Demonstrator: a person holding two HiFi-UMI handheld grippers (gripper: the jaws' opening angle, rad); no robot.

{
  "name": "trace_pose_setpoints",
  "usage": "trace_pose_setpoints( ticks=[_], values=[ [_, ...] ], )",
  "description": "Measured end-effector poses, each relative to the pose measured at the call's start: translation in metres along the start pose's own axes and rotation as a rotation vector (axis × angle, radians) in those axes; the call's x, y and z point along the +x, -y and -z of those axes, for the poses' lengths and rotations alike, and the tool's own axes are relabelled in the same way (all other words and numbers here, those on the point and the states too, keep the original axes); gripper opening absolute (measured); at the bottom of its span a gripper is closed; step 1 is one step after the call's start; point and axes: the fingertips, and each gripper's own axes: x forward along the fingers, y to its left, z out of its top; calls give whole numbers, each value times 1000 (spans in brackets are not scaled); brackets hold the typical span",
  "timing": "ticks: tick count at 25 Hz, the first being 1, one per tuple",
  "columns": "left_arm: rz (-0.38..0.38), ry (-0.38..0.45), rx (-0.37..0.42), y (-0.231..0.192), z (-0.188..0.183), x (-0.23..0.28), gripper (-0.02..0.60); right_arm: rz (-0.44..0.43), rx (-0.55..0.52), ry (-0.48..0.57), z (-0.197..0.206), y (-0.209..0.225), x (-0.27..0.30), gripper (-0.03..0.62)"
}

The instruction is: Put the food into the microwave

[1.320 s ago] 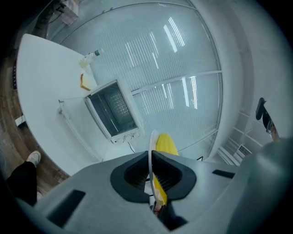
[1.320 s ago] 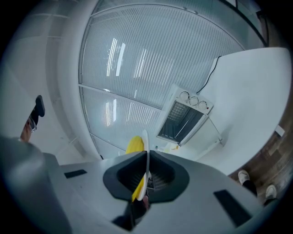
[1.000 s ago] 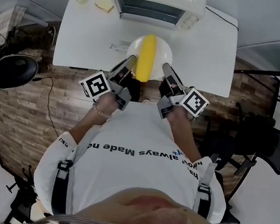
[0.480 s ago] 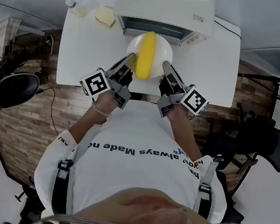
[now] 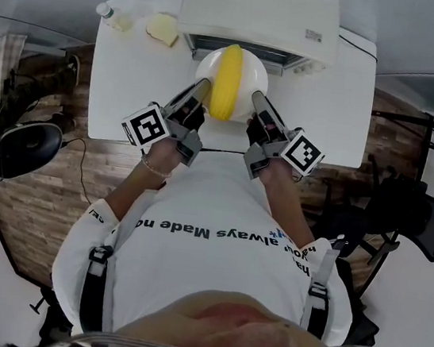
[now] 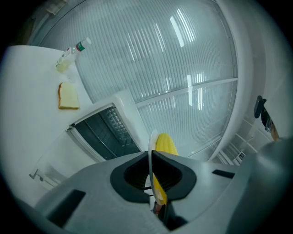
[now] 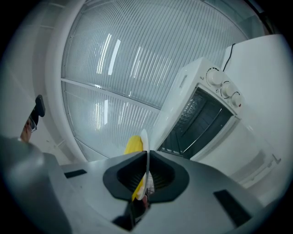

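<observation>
Your left tool (image 5: 201, 90) and right tool (image 5: 256, 99) each clamp the plate (image 5: 250, 71) by its rim; the corn (image 5: 227, 82) points lengthwise into the microwave (image 5: 260, 10), straight ahead of both.

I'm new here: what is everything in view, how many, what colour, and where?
microwave: 1, white, back of table, door open
plate: 1, white, before the microwave's opening
corn cob: 1, yellow, on the plate
bread slice: 1, pale yellow, table's back left
bottle: 1, clear, table's back-left corner
table: 1, white, centre
office chairs: 2, black, either side
left gripper: 1, grey, shut on the plate's left rim
right gripper: 1, grey, shut on the plate's right rim
</observation>
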Motion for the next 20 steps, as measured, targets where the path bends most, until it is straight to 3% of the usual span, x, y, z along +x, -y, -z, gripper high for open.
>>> trace_pose_setpoints(
  ticks=[12, 20],
  values=[
    [-21, 17, -2, 5, 15, 15, 15, -12, 15, -21, -16, 10, -11, 21],
    [-11, 20, -32, 20, 43, 45, 15, 2, 21, -6, -48, 24, -39, 21]
  ],
)
